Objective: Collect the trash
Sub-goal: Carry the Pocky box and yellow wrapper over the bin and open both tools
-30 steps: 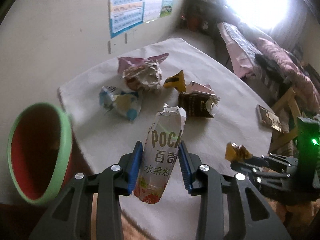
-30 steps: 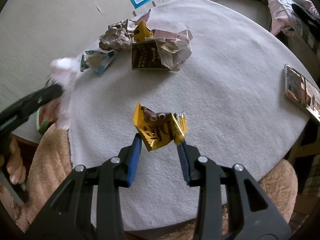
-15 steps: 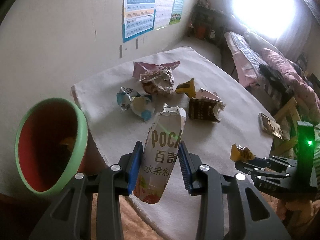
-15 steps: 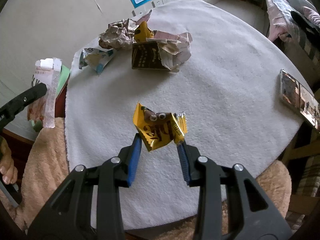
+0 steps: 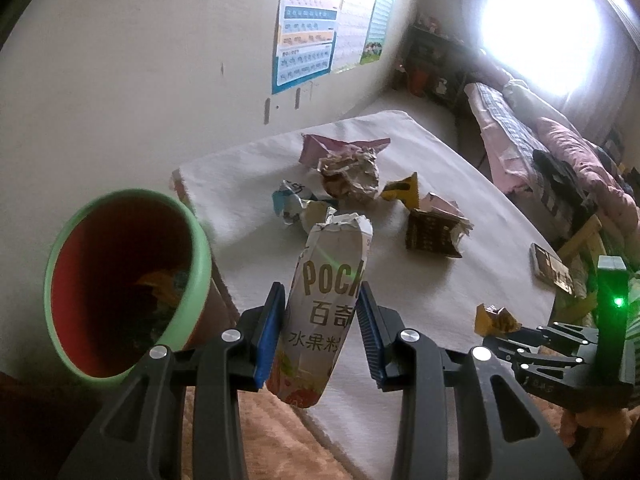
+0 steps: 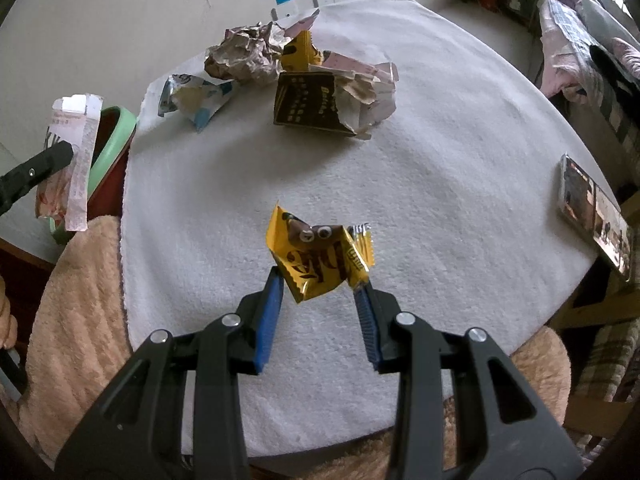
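My left gripper point(image 5: 320, 296) is shut on a white Pocky snack box point(image 5: 326, 308), held upright above the table's near-left edge. A green-rimmed red bin point(image 5: 120, 280) stands just left of it, with some trash inside. My right gripper point(image 6: 318, 280) is shut on a crumpled yellow wrapper point(image 6: 316, 256) above the white-covered round table point(image 6: 460, 168). In the right wrist view the Pocky box point(image 6: 76, 160) hangs over the bin point(image 6: 114, 140). In the left wrist view the right gripper point(image 5: 496, 328) shows at the right with the yellow wrapper point(image 5: 494, 318).
More trash lies at the table's far side: a crumpled paper ball point(image 6: 244, 56), a blue-white wrapper point(image 6: 192, 98), a dark torn box point(image 6: 310, 104), a pink carton point(image 5: 336, 146) and a small yellow wrapper point(image 5: 402, 190). A phone point(image 6: 596, 216) rests near the right edge. A bed point(image 5: 560, 152) stands beyond.
My left gripper has carried the Pocky box leftward toward the bin, whose mouth now shows fuller. The right gripper has stayed in place with the yellow wrapper.
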Demonstrator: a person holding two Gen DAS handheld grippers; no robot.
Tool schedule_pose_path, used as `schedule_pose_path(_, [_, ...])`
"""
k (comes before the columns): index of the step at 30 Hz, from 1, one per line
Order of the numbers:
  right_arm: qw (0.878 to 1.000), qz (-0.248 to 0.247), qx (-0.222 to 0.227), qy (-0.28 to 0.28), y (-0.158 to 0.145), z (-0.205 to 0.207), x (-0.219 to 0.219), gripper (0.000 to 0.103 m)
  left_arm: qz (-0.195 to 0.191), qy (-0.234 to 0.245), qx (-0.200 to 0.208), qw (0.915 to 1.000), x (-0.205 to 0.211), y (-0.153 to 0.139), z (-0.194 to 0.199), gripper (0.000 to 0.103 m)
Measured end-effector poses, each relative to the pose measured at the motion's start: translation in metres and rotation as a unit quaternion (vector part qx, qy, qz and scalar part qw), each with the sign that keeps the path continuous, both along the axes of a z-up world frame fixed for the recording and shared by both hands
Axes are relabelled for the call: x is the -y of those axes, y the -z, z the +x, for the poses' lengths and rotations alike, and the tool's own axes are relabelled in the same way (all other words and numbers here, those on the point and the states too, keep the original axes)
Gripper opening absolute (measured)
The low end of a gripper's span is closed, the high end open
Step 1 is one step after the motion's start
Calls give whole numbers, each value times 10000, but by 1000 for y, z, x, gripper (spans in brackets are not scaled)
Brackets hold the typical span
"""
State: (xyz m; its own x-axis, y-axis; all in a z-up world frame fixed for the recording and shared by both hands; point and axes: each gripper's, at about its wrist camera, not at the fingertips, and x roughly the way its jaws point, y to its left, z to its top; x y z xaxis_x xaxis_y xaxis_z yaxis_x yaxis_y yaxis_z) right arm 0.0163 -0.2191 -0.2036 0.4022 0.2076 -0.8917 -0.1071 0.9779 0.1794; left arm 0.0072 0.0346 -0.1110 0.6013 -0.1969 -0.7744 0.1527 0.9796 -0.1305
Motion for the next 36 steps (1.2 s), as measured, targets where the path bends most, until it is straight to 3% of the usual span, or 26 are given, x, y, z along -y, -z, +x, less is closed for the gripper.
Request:
schedule_pose_path(12, [10000, 2, -12, -8, -6, 5, -9, 36, -124, -236, -25, 9996, -20, 4, -1, 35])
schedule_pose_path(18, [9991, 291, 212, -229, -28, 18, -35, 36, -112, -670, 82, 9977, -53, -1, 2, 35])
schedule_pose_path(29, [9859, 772, 536, -1381, -61, 51, -149, 36, -92, -1644, 35, 9863, -134, 4, -3, 35])
schedule_pose_path(36, [9772, 1037, 402, -1809, -65, 88, -216, 36, -155, -2012, 41, 9794, -168, 12, 1, 36])
